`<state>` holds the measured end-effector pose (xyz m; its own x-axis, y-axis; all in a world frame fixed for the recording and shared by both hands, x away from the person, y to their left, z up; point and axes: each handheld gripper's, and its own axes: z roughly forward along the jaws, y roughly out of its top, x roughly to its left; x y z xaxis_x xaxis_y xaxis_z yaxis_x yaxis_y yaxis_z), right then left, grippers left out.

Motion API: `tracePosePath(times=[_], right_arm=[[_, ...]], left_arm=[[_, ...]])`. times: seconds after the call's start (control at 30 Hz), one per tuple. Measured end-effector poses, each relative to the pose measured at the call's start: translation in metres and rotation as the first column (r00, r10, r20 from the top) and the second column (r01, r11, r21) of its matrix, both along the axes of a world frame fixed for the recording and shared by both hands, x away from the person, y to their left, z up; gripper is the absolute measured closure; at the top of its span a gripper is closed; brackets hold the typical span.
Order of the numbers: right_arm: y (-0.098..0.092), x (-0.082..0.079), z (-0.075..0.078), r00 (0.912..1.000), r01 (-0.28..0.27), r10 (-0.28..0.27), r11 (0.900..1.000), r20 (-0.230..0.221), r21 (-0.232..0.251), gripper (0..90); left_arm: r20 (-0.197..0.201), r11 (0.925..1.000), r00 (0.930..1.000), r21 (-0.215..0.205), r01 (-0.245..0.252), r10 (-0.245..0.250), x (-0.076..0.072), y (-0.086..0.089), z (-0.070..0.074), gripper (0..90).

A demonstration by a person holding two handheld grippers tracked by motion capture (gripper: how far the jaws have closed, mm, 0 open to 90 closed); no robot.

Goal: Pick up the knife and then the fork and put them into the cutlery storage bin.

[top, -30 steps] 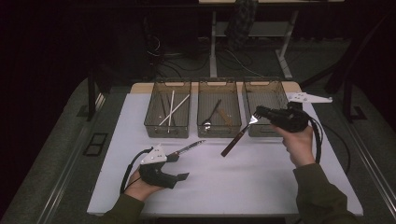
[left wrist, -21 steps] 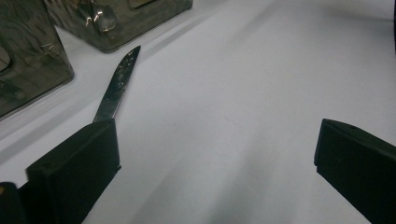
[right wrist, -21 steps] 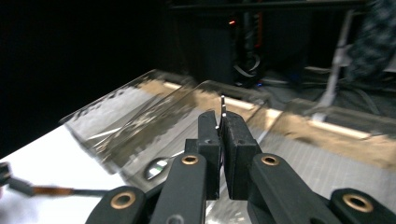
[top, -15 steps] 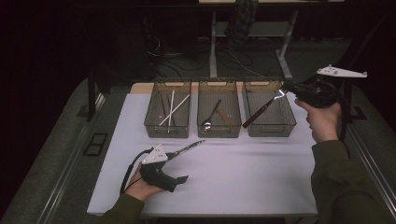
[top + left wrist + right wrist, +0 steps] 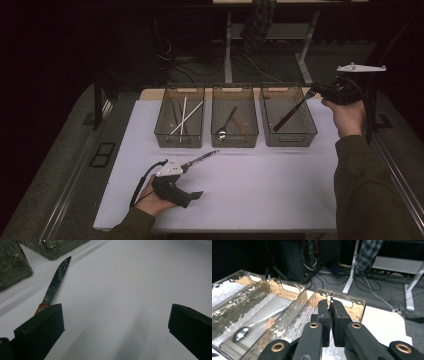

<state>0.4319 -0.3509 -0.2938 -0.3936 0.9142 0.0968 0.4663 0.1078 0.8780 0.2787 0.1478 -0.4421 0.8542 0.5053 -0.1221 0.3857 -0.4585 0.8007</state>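
Since a second ago my right gripper [image 5: 314, 92] has carried the dark-handled metal fork [image 5: 291, 110] from the white table [image 5: 280, 185] up over the right-hand clear plastic bin [image 5: 288, 135], jaws clamped on it. My left gripper [image 5: 116, 322], jaws just opened wide, rests beside the wooden-handled steel knife [image 5: 56, 282], which lies before the middle bin [image 5: 234, 136].

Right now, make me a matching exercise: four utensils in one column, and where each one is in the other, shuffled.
1. knife
2. spoon
3. chopsticks
4. fork

A. in the left bin
B. held by the right gripper
C. lying on the table
D. in the middle bin

Pairs: 1-C, 2-D, 3-A, 4-B
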Motion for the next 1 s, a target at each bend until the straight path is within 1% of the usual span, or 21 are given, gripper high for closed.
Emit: tracePosePath(times=[0.1, 0.17, 0.23, 0.37, 0.43, 0.47, 0.5, 0.53, 0.57, 0.6, 0.63, 0.67, 0.7, 0.73, 0.77, 0.83, 0.93, 1.0], right_arm=[[0.003, 0.008, -0.011, 0.9994, 0.002, -0.002, 1.000, -0.035, -0.022, 86.5], [0.005, 0.012, -0.019, 0.9976, -0.015, 0.015, 1.000, -0.068, -0.006, 86.5], [0.008, 0.016, -0.027, 0.9952, -0.022, 0.021, 1.000, -0.095, -0.007, 86.5], [0.010, 0.026, -0.038, 0.9878, -0.035, 0.035, 0.999, -0.152, 0.002, 86.3], [0.011, 0.030, -0.043, 0.9864, -0.032, 0.027, 0.999, -0.162, -0.028, 85.4], [0.011, 0.032, -0.045, 0.9863, -0.015, 0.009, 0.999, -0.164, -0.035, 83.8], [0.011, 0.033, -0.048, 0.9880, 0.007, -0.011, 1.000, -0.154, -0.028, 74.4], [0.011, 0.035, -0.051, 0.9886, 0.041, -0.045, 0.999, -0.143, -0.028, 66.0], [0.012, 0.037, -0.053, 0.9853, 0.082, -0.089, 0.995, -0.146, -0.051, 57.1], [0.012, 0.040, -0.055, 0.9812, 0.103, -0.115, 0.991, -0.155, -0.079, 51.3], [0.012, 0.041, -0.057, 0.9799, 0.116, -0.130, 0.988, -0.151, -0.100, 43.6], [0.012, 0.042, -0.058, 0.9785, 0.138, -0.152, 0.985, -0.140, -0.107, 38.2], [0.009, 0.042, -0.057, 0.9778, 0.146, -0.157, 0.985, -0.139, -0.088, 37.5], [0.007, 0.042, -0.057, 0.9792, 0.141, -0.147, 0.988, -0.139, -0.056, 34.8], [0.006, 0.041, -0.056, 0.9801, 0.137, -0.142, 0.990, -0.139, -0.042, 34.5], [0.005, 0.040, -0.054, 0.9802, 0.139, -0.145, 0.989, -0.135, -0.058, 33.4], [0.004, 0.036, -0.053, 0.9825, 0.127, -0.131, 0.991, -0.133, -0.036, 32.6], [0.003, 0.033, -0.054, 0.9866, 0.103, -0.105, 0.995, -0.125, -0.016, 32.5]], left_arm=[[-0.003, 1.0000, 1.0000, 0.000, 0.004, -0.004, -0.001, 0.000, 0.000, 0.0], [-0.007, 1.0000, 1.0000, 0.002, 0.006, -0.006, 0.000, 0.000, -0.001, 0.0], [-0.012, 1.0000, 0.9999, 0.002, 0.008, -0.008, 0.000, -0.001, -0.002, 0.0], [-0.018, 0.9999, 0.9997, 0.004, 0.015, -0.015, -0.001, -0.002, -0.002, 0.0], [-0.022, 0.9998, 0.9996, 0.004, 0.017, -0.017, 0.000, -0.002, -0.002, 0.0], [-0.023, 0.9998, 0.9996, 0.006, 0.018, -0.018, 0.000, -0.002, -0.002, 0.0], [-0.021, 0.9998, 0.9996, 0.006, 0.018, -0.018, -0.001, -0.003, -0.002, 0.0], [-0.021, 0.9998, 0.9996, 0.007, 0.019, -0.018, -0.001, -0.003, -0.002, 0.0], [-0.020, 0.9998, 0.9996, 0.008, 0.021, -0.020, -0.001, -0.003, -0.002, 0.0], [-0.020, 0.9998, 0.9996, 0.007, 0.021, -0.021, -0.001, -0.003, -0.002, 0.0], [-0.019, 0.9998, 0.9996, 0.007, 0.021, -0.021, -0.001, -0.003, -0.002, 0.0], [-0.019, 0.9997, 0.9996, 0.005, 0.022, -0.022, -0.001, -0.003, -0.002, 0.0], [-0.019, 0.9997, 0.9995, 0.002, 0.023, -0.023, -0.001, -0.002, -0.002, 0.0], [-0.019, 0.9997, 0.9995, 0.000, 0.023, -0.023, -0.001, -0.002, -0.002, 0.0], [-0.020, 0.9997, 0.9995, 0.000, 0.024, -0.024, -0.001, -0.002, -0.002, 0.0], [-0.021, 0.9997, 0.9995, 0.002, 0.025, -0.025, -0.001, -0.003, -0.002, 0.0], [-0.018, 0.9997, 0.9995, 0.003, 0.025, -0.025, -0.001, -0.003, -0.002, 0.0], [-0.017, 0.9997, 0.9996, 0.004, 0.024, -0.024, -0.001, -0.003, -0.002, 0.0]])
